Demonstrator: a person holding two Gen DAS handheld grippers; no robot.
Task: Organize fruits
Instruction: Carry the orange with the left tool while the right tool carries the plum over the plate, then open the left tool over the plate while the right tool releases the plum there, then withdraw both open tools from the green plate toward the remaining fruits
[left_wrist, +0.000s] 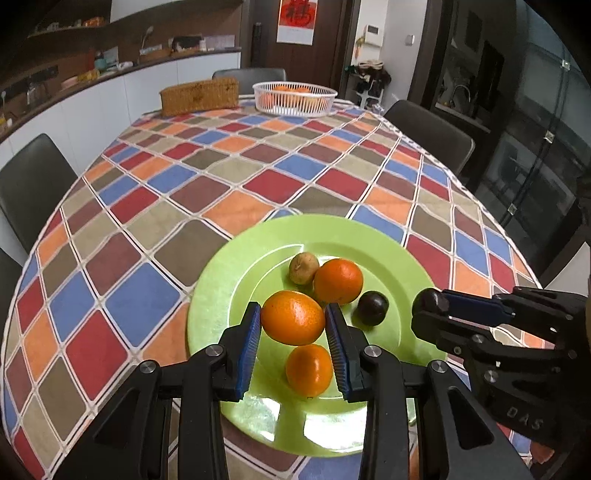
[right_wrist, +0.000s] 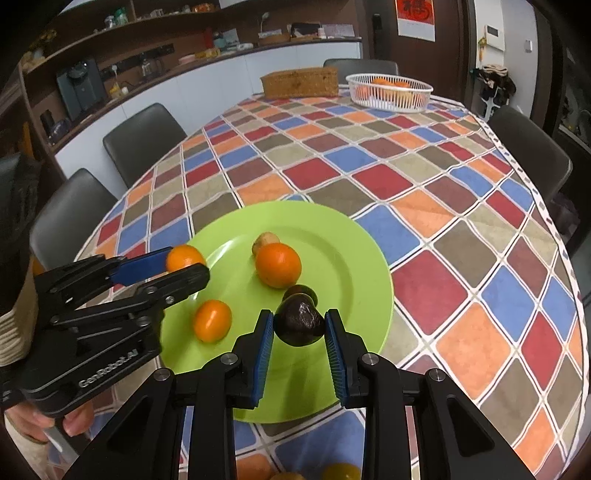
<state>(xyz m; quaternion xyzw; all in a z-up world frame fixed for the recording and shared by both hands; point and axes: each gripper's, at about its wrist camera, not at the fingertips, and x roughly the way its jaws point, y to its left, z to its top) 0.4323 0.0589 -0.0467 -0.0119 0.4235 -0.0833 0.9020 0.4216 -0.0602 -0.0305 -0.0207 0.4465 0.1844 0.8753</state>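
In the left wrist view my left gripper (left_wrist: 293, 314) is shut on a large orange (left_wrist: 293, 318), held over the green plate (left_wrist: 221, 291). On the plate lie a small orange (left_wrist: 309, 369), a round orange (left_wrist: 338, 281), a brownish fruit (left_wrist: 303, 267) and a dark fruit (left_wrist: 373, 307). My right gripper (right_wrist: 299, 316) is shut on a dark wrinkled fruit (right_wrist: 300, 322) over the plate's (right_wrist: 343, 258) near side. From the right wrist, the left gripper (right_wrist: 186, 266) with its orange (right_wrist: 183, 256) is at the plate's left rim. The right gripper (left_wrist: 428, 302) shows at the right of the left view.
A white basket (left_wrist: 295, 107) holding oranges and a wicker box (left_wrist: 199, 96) stand at the table's far end. Dark chairs (right_wrist: 142, 136) line the sides of the checked tablecloth (right_wrist: 424, 192). Two more fruits (right_wrist: 340, 472) peek out at the bottom edge. A hand (right_wrist: 55, 421) holds the left gripper.
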